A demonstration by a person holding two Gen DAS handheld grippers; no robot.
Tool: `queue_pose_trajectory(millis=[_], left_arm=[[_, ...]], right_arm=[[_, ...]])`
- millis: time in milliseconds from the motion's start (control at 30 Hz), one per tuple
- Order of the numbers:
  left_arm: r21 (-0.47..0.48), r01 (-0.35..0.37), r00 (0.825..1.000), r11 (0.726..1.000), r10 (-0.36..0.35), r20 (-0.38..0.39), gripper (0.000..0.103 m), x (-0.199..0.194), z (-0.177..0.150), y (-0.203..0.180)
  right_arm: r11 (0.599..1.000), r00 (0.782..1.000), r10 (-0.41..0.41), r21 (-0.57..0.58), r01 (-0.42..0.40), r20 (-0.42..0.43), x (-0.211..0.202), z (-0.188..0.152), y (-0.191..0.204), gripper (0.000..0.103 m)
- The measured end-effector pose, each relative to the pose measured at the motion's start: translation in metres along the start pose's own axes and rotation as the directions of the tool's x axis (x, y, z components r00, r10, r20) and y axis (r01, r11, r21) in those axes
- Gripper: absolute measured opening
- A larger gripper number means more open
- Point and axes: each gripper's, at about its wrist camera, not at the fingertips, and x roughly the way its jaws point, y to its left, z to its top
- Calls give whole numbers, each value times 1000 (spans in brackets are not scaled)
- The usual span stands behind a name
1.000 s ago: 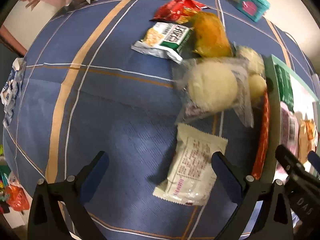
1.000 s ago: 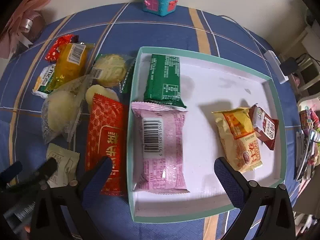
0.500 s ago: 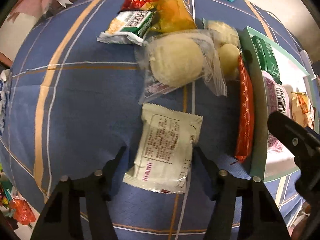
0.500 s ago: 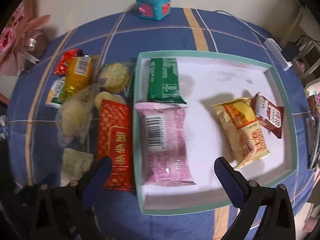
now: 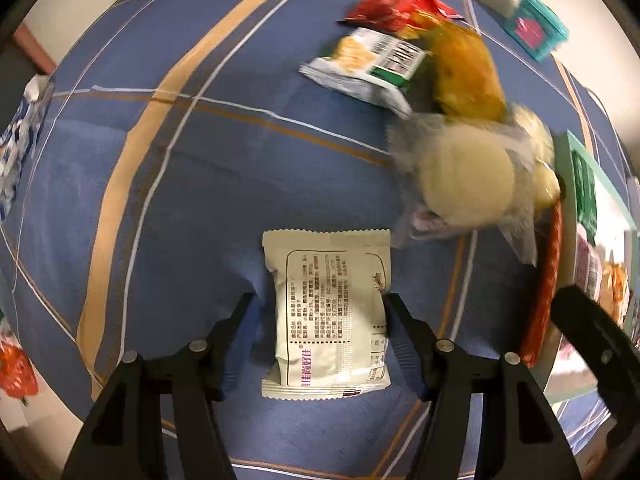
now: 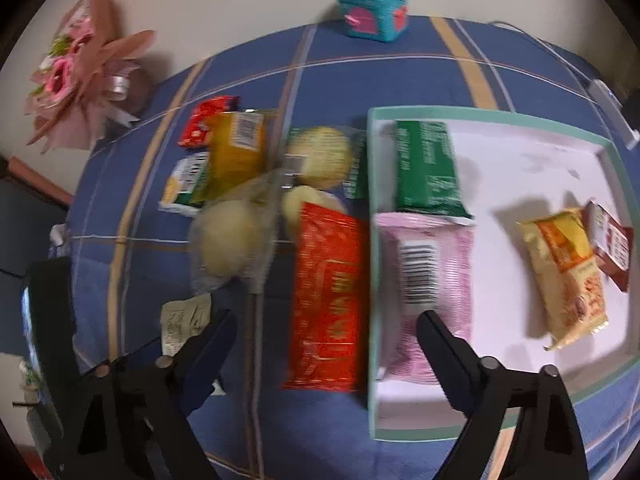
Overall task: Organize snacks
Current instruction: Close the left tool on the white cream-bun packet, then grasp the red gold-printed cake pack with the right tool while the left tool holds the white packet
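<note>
Two hand-held grippers | left (image 5: 320, 316) clamps white packet (image 5: 328, 312), print unreadable | right (image 6: 324, 332) closing, empty

Black plastic tongs (image 5: 320, 320), silver screws, blue pads (image 6: 208, 344) inside.

A lived-in home room: a counter under a blue plaid cloth (image 6: 360, 60) against a plain wall, with a wrapped pink flower bouquet (image 6: 84, 76), a small teal toy box (image 6: 372, 8) and scattered snack packets (image 6: 236, 148).
</note>
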Motion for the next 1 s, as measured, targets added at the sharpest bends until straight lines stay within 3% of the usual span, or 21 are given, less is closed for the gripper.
queue_pose_trajectory(millis=[167,467,700,767,867,1000], left_arm=[[-30,13,1000,999,-13,1,65,-2,-9,1],[-65,18,1000,998,-18,0,65,-5,-6,15],[-107,15,1000,994,-14,3,65,-2,-6,26],[-104,13,1000,995,-13,2,65,-1,-3,32],[-97,4,1000,995,-4,-1,65,6,2,24],[-88,-4,1000,996,3,-3,65,12,5,26]], right_arm=[[999,1000,7,-32,-8,-23,15,0,13,75],[998,998,13,-66,-16,-57,41,0,31,71],[985,981,165,-23,-168,-100,48,-1,37,64],[991,988,125,-36,-129,-87,48,0,40,64],[995,999,-23,-101,20,-37,45,1,45,61],[995,996,-63,-81,58,-60,51,2,41,61]])
